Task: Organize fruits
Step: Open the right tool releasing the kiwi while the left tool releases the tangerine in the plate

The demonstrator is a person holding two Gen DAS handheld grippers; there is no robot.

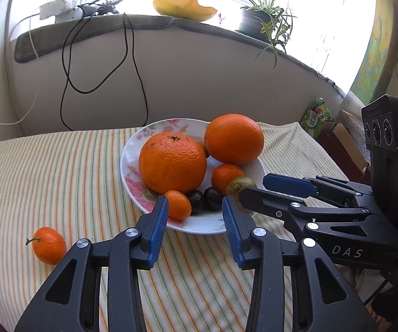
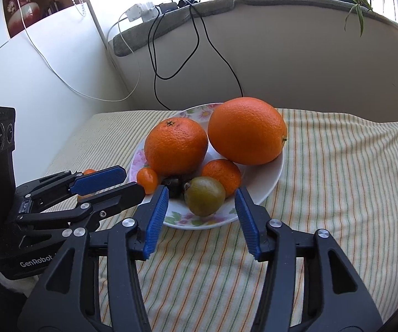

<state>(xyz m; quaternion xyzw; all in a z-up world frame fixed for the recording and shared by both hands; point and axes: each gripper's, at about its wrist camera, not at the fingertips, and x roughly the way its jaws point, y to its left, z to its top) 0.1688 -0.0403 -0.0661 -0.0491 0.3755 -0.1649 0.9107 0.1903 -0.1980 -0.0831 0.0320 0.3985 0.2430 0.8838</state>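
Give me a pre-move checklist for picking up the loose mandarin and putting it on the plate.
1. Left gripper open and empty: ok.
2. Right gripper open and empty: ok.
3. Loose mandarin on the cloth, nothing on it, off to the left gripper's left: ok.
4. Left gripper lined up on the mandarin: not ok, it points at the plate.
5. Free spot on the plate: cannot tell; the near part is crowded, bare rim shows at the left.
6. Grippers apart from each other: ok, though close beside the plate.
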